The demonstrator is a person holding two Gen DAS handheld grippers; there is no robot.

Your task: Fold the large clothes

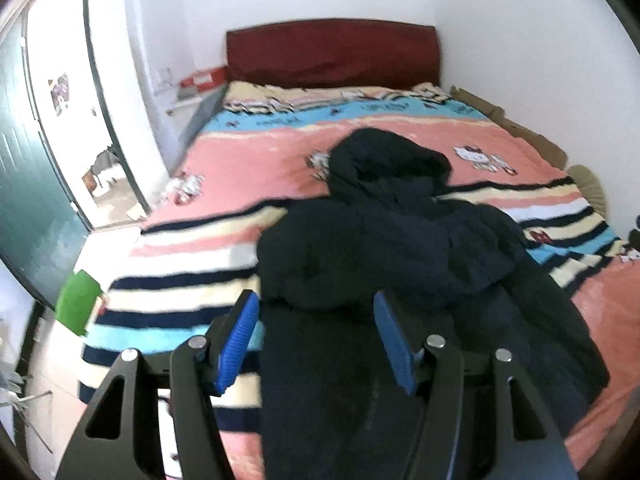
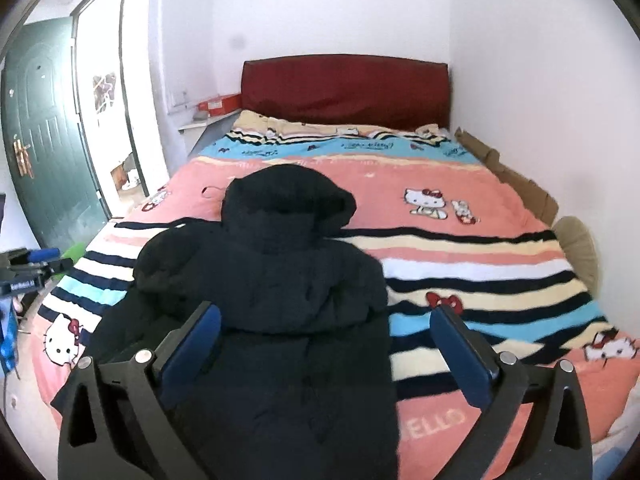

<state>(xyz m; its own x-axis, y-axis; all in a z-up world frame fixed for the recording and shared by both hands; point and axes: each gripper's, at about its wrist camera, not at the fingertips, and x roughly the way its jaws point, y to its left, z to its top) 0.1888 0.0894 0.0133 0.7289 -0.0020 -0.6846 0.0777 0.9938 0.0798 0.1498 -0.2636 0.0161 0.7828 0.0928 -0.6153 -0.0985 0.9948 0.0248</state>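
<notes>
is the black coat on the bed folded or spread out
Partly folded: the black coat has its upper half doubled over the lower, hood lying flat on the bed.

Black tongs (image 1: 316,312); blue ribbed pads (image 1: 240,340); silver pins (image 1: 128,355)

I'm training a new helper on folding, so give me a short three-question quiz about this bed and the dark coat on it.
1. True or false: the black coat lies on the bed with its hood towards the red headboard.
2. Which is holding the coat? A) left hand-held gripper B) right hand-held gripper C) neither
3. Fill in: the door beside the bed is dark ____.

Key: 1 true; 2 C, both stand open above the cloth; 3 green.
</notes>
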